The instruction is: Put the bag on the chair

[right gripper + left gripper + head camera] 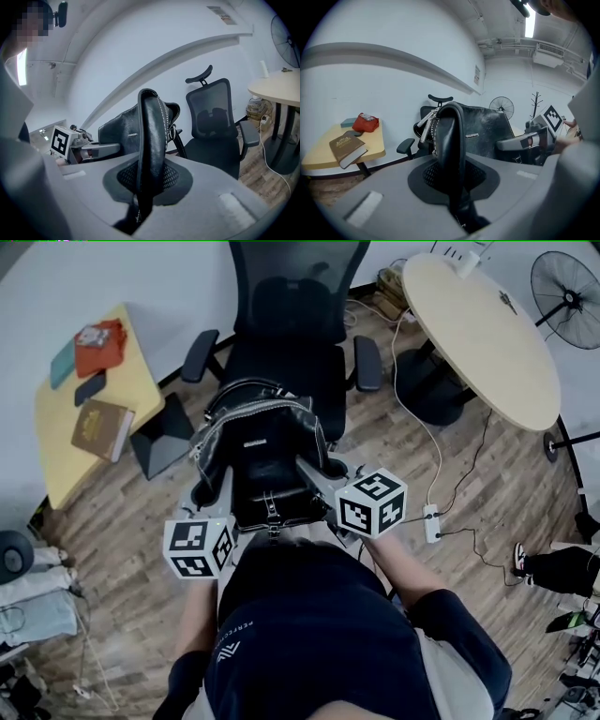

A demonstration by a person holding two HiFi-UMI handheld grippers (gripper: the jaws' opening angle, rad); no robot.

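Note:
A black leather bag (262, 460) hangs in the air in front of the black office chair (292, 343), just short of its seat. My left gripper (208, 486) is shut on the bag's left edge, and the leather (451, 154) fills the gap between its jaws. My right gripper (312, 474) is shut on the bag's right edge, with a stitched fold (150, 154) pinched between its jaws. The chair (218, 131) stands upright beyond the bag (126, 133), facing me, its seat bare. In the left gripper view the bag (487, 131) covers most of the chair (423, 117).
A yellow side table (66, 427) at the left carries a brown book (101, 429) and a red pouch (98, 345). At the right stands a round beige table (487, 334), with a cable and power strip (431, 521) on the wood floor. A fan (565, 287) stands at the far right.

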